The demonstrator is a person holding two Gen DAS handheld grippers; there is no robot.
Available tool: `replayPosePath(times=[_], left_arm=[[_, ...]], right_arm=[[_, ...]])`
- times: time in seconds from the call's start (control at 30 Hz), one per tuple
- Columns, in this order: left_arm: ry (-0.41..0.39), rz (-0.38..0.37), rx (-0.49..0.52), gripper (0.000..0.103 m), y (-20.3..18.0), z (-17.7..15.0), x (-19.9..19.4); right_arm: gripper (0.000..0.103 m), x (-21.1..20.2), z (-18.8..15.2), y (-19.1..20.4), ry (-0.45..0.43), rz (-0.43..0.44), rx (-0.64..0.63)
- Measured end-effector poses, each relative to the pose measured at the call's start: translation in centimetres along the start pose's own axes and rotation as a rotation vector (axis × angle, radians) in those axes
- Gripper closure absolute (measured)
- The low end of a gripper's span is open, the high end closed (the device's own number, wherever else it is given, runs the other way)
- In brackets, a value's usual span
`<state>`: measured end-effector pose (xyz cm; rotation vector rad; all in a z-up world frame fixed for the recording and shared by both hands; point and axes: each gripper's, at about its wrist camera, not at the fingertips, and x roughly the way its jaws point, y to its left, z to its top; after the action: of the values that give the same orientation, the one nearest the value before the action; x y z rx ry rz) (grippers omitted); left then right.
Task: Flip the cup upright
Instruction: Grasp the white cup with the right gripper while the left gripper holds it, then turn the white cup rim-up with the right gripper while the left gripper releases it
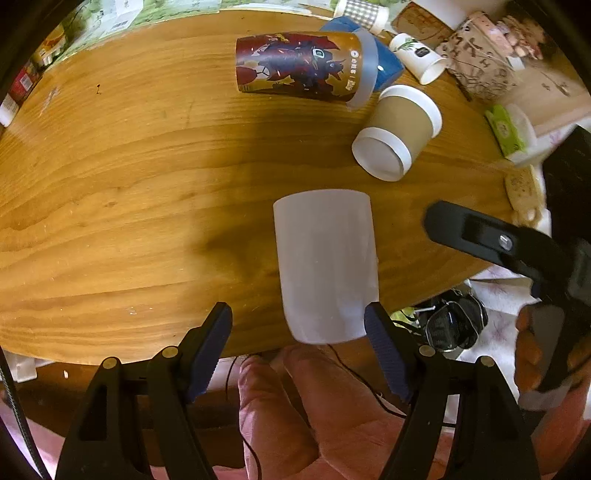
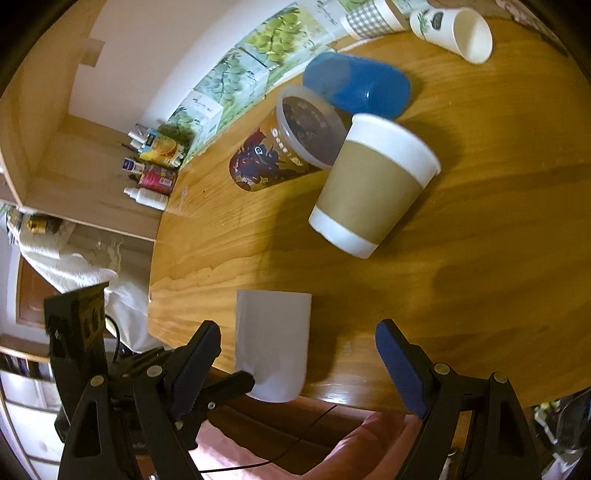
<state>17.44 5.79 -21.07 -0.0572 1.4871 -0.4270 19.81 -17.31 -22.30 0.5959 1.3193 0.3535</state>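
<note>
A plain white cup (image 1: 327,264) lies on its side at the near edge of the wooden table (image 1: 129,206), with one end hanging over the edge. My left gripper (image 1: 299,325) is open; its right finger (image 1: 384,350) is beside the cup's near end and the left finger is apart from it. In the right wrist view the same white cup (image 2: 273,354) lies between the fingers of my right gripper (image 2: 297,343), which is open and not touching it. The left gripper's finger (image 2: 221,391) reaches the cup's near end there.
Several other cups lie on their sides farther back: a brown sleeved paper cup (image 1: 399,131), a red printed cup (image 1: 303,68), a blue cup (image 2: 356,85), a small white printed cup (image 2: 456,31). Boxes and clutter line the far and right table edges.
</note>
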Motion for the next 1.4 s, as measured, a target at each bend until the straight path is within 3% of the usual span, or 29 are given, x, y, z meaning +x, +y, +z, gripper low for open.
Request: replayPosePath(times=[0.2, 0.57, 0.83, 1.07, 1.4], left_arm=[[-0.044, -0.037, 0.01, 0.026, 1.1, -0.4, -0.7], [-0.137, -0.06, 0.063, 0.026, 3.5, -1.0, -2.7], [-0.134, -0.062, 0.108, 0.026, 3.6, -0.6, -2.6], [-0.127, -0.079, 0.117, 0.026, 3.8, -0.7, -2.7], [-0.126, -0.082, 0.146, 0.025, 3.2, -0.6, -3.0]], right_arm=[[0.016, 2.1, -0.1, 0.9, 0.03, 0.001, 0.072], [0.016, 5.7, -0.1, 3.0, 0.078, -0.09, 0.119], [0.016, 6.8, 0.1, 4.2, 0.097, -0.165, 0.101], [0.036, 7.1, 0.5, 4.7, 0.118, -0.24, 0.056], [0.037, 7.3, 0.4, 5.3, 0.118, -0.267, 0.027]])
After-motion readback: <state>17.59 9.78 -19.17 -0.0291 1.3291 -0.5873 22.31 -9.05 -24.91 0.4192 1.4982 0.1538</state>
